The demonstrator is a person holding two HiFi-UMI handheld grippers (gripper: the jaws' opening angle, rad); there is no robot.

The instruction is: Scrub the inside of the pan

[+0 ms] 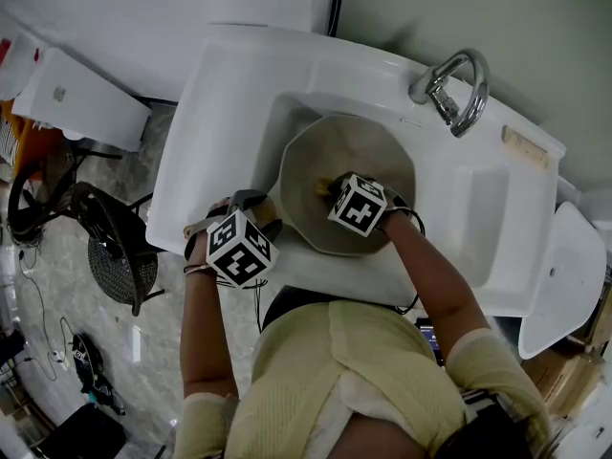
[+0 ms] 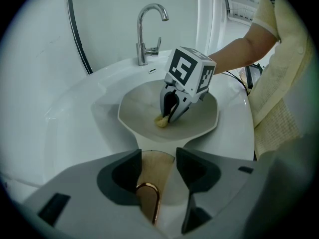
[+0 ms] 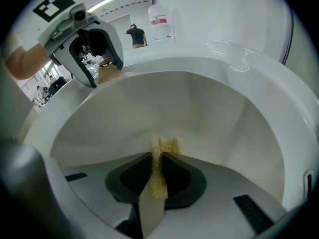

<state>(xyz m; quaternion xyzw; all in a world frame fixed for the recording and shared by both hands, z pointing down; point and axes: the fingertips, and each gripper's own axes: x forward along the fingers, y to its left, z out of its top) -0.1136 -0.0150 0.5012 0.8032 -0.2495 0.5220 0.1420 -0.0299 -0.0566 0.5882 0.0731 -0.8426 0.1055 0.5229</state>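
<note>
A pale, many-sided pan sits in the bowl of a white sink. Its wooden handle, which has a copper hanging loop, points toward the sink's near rim. My left gripper is shut on that handle, one jaw on each side. My right gripper reaches down into the pan and is shut on a small yellow sponge, which presses against the pan's floor. The left gripper view shows the right gripper and the sponge near the pan's middle. The left gripper appears at the pan's rim in the right gripper view.
A chrome faucet stands at the sink's far right rim. A white bottle stands beyond the sink. A black wire stool and cables lie on the floor to the left. The person's body is close to the sink's front edge.
</note>
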